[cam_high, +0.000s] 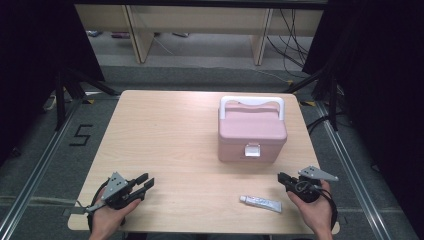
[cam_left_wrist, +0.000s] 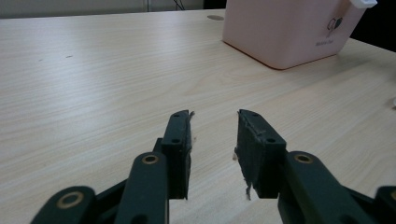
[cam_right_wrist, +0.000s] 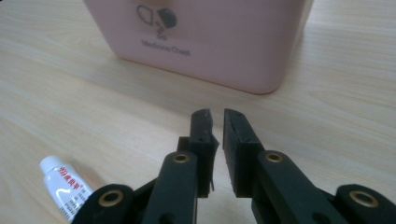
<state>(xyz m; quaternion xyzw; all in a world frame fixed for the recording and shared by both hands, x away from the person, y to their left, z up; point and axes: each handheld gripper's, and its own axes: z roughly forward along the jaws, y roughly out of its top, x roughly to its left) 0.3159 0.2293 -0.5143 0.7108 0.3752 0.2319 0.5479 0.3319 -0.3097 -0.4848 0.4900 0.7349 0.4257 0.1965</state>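
Two grippers, one box, one tube on a pale wooden surface (cam_high: 165, 130). Lower left of the frame: left gripper (cam_high: 146, 182), fingers (cam_left_wrist: 180, 140) parted with a clear gap, nothing between. Centre right: pink medicine box (cam_high: 251, 132), white handle, lid closed. Lower right: white ointment tube (cam_high: 261, 202) lying flat, just beside right gripper (cam_high: 283, 178), fingers (cam_right_wrist: 201, 135) narrowly parted, empty.

Even overhead light, soft shadows; dark surrounds; close views slightly soft.
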